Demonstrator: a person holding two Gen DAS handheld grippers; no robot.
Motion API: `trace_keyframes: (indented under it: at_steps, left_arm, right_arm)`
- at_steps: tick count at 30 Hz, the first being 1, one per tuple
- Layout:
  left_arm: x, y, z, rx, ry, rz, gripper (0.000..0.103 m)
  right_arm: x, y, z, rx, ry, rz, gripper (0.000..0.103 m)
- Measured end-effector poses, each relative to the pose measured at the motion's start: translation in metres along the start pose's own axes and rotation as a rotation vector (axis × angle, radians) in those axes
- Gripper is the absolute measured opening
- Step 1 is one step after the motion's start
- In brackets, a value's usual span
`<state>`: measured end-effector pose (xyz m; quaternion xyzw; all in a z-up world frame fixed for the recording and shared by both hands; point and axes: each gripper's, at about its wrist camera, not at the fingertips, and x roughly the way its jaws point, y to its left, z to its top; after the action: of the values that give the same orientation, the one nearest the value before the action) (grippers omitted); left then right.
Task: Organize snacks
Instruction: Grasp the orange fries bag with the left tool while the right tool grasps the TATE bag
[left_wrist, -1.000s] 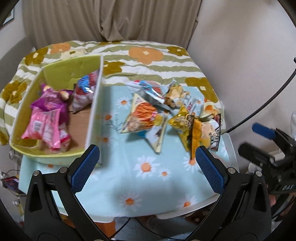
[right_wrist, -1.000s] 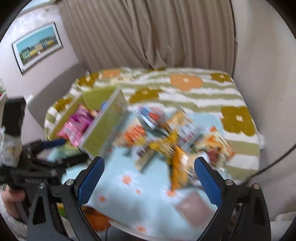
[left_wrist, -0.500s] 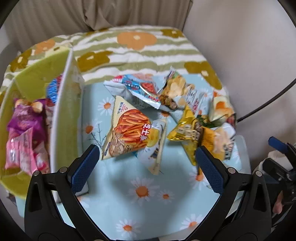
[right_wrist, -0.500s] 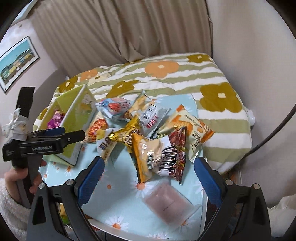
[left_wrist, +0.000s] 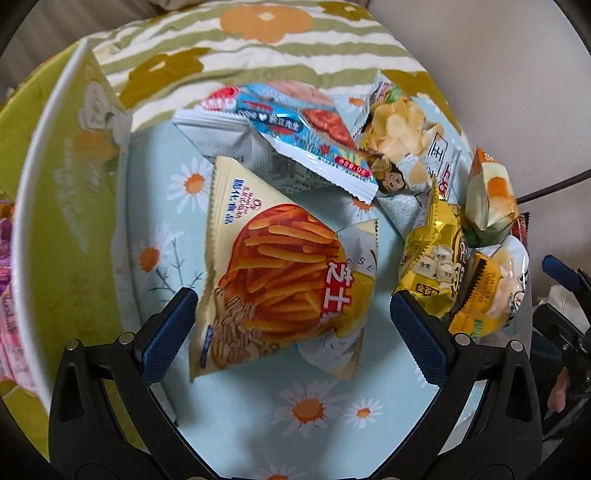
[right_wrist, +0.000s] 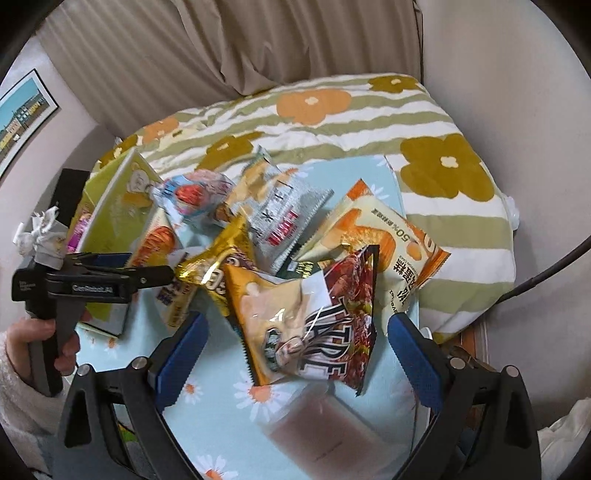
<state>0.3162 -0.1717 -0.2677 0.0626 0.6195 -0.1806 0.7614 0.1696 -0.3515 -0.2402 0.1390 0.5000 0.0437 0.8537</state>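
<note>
My left gripper (left_wrist: 291, 332) is open and straddles a cream bag of orange snack sticks (left_wrist: 280, 280) lying on the daisy tablecloth (left_wrist: 258, 417); I cannot tell whether the pads touch it. Behind it lie a blue-and-white packet (left_wrist: 295, 136), a chips bag (left_wrist: 399, 136) and a gold bag (left_wrist: 436, 266). My right gripper (right_wrist: 295, 358) is open, close over a tan-and-dark-red bag (right_wrist: 314, 325). An orange-and-cream bag (right_wrist: 380, 247), a silver packet (right_wrist: 284, 218) and the gold bag (right_wrist: 214, 266) lie beyond it.
A green-lined box (left_wrist: 62, 206) with pink packets (left_wrist: 7, 314) stands at the left. A pinkish flat pack (right_wrist: 328, 432) lies at the table's near edge. A flowered striped quilt (right_wrist: 369, 122), curtain and wall are behind. The left gripper shows in the right view (right_wrist: 110, 273).
Both grippers have moved forward and down toward the snack pile. The left one now frames the orange-stick bag; the right one is close over the tan-and-red bag.
</note>
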Motion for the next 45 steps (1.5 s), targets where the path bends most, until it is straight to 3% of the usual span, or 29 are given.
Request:
trace_keyframes:
  at_steps: [5,8,13,26,34,37,45]
  left_arm:
    - [0.014,-0.001,0.003,0.018,0.023,-0.002,0.102]
    - [0.019,-0.001,0.002,0.029,0.032,-0.007,0.084]
    - [0.023,0.001,0.001,0.031,0.031,-0.031,0.072]
    - [0.016,0.006,-0.018,0.01,0.031,-0.032,0.07]
    - [0.013,0.011,-0.026,-0.004,0.026,-0.017,0.07]
    - [0.011,0.012,-0.031,-0.011,0.021,-0.01,0.07]
    - [0.004,0.007,-0.043,-0.028,0.003,-0.011,0.066]
  right_arm:
    - [0.018,-0.009,0.001,0.014,0.029,0.03,0.097]
    - [0.026,-0.011,0.0,-0.002,0.046,0.044,0.097]
    - [0.036,-0.011,-0.002,-0.033,0.07,0.059,0.097]
    - [0.048,-0.002,-0.001,-0.138,0.094,0.058,0.097]
    - [0.078,0.017,-0.011,-0.195,0.184,0.116,0.097]
    - [0.082,0.024,-0.018,-0.21,0.165,0.121,0.096]
    - [0.069,0.031,-0.026,-0.238,0.09,0.103,0.076]
